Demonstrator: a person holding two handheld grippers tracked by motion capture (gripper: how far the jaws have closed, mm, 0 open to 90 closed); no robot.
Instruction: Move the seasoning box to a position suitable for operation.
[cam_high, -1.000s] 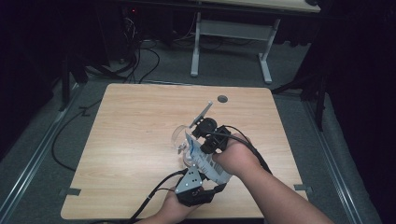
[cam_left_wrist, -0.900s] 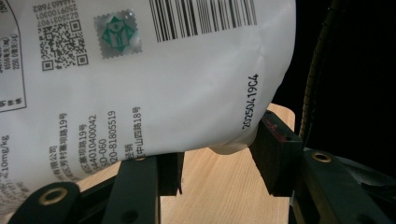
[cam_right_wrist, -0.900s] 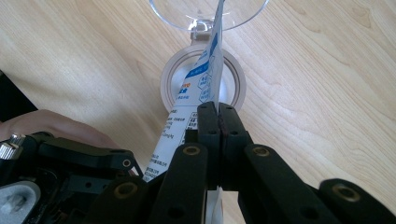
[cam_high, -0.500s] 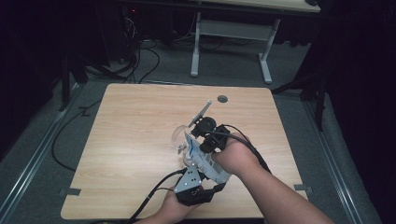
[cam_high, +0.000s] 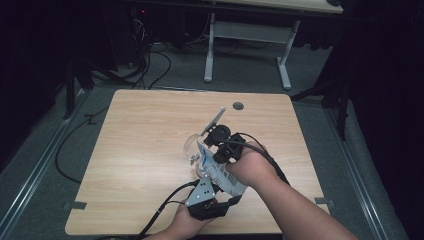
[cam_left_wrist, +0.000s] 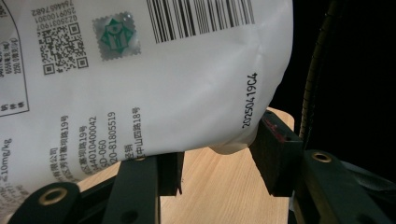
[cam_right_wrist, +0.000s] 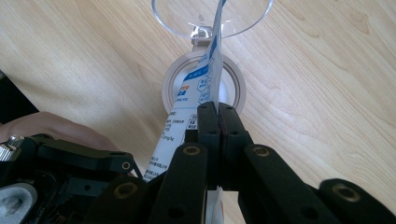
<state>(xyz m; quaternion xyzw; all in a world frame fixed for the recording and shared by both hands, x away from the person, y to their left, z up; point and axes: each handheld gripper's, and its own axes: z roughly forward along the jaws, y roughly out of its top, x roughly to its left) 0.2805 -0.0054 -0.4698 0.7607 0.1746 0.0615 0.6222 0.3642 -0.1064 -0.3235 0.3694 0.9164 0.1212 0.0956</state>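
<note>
A white printed pouch (cam_high: 220, 172) with a barcode hangs tilted between both grippers over the wooden table (cam_high: 140, 130). My left gripper (cam_high: 207, 192) is shut on its lower end; in the left gripper view the pouch (cam_left_wrist: 163, 79) sits between both pads of that gripper (cam_left_wrist: 217, 158). My right gripper (cam_high: 212, 145) is shut on the pouch's upper edge, and its jaws (cam_right_wrist: 218, 109) pinch the thin pouch (cam_right_wrist: 198, 91) edge-on. A clear stemmed glass (cam_high: 191, 146) stands just past the pouch's top; its bowl (cam_right_wrist: 212, 18) and round foot (cam_right_wrist: 233, 88) lie directly ahead.
A round cable hole (cam_high: 238, 106) lies near the table's far edge. The left gripper's black cable (cam_high: 165, 207) trails off the near edge. Beyond the table stand a white desk frame (cam_high: 210, 50) and floor cables (cam_high: 150, 65). Bare wood stretches to the left.
</note>
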